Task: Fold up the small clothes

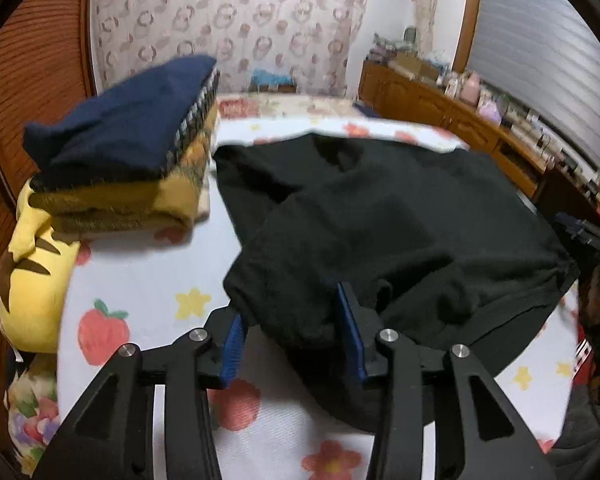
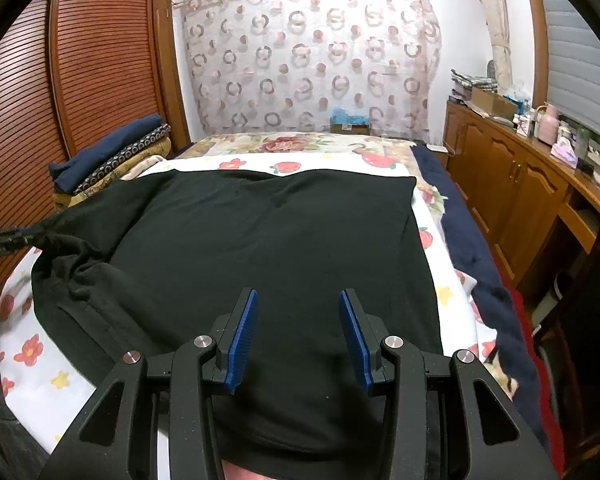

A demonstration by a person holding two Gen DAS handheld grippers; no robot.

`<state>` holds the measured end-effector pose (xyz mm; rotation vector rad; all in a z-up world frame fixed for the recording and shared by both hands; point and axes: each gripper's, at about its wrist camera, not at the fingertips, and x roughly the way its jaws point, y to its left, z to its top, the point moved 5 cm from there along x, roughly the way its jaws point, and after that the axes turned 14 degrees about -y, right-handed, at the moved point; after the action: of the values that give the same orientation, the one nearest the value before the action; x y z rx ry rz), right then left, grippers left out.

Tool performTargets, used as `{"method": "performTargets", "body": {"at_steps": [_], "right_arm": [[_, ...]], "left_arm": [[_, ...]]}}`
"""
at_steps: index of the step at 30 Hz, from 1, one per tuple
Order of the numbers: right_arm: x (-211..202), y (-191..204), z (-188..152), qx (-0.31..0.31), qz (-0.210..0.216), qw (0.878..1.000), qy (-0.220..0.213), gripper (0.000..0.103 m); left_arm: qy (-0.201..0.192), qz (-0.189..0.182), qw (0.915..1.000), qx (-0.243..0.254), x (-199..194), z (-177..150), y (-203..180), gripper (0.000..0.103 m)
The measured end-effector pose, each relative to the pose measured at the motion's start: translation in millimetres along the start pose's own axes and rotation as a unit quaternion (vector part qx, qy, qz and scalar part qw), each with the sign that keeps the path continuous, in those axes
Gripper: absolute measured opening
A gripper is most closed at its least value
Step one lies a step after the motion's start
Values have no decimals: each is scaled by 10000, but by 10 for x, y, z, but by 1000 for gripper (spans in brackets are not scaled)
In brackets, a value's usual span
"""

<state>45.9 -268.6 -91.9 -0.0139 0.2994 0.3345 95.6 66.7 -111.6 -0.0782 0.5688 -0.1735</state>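
black garment [image 2: 260, 240] spread on bed sheet [image 2: 52, 384], near edge cut off. we see left hand-held gripper [image 1: 292, 316] jaws apart, bunched sleeve between. right hand-held gripper [image 2: 298, 328] wide, holding nothing. folded stack [image 1: 132, 160] beside.

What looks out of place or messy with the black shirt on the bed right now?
The black shirt lies mostly flat, but its left side is bunched and wrinkled. There, cloth sits between the left hand-held gripper fingers. The right hand-held gripper hovers open.
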Motion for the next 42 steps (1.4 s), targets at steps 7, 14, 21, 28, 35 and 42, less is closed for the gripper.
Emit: {"method": "performTargets", "body": {"at_steps": [7,14,21,28,35,42], "right_arm": [[-12,-70,-43,61,-67,10000,15,44],[-17,-67,-72,173,-120,9998,57,44],[-104,-101,-9,248,-199,9995,-68,44],[-289,-156,58,287,-339,9986,-272,44],[-458,-248,35,499,-402,9970,-436,44],[-383,-155,34,403,-393,9976,-395,44]], "left_arm": [[334,31,9994,-102,147,-180,27,48],[369,-337,9986,-173,202,-123,-70,10],[-453,-1045,9933,191,-72,575,-689,9],[-839,-2044,9701,1003,-73,1266,-1929,9],[-601,-2641,9514,1463,104,1393,-2735,53],[-681,-2204,9637,1342,177,1331,-2393,77]]}}
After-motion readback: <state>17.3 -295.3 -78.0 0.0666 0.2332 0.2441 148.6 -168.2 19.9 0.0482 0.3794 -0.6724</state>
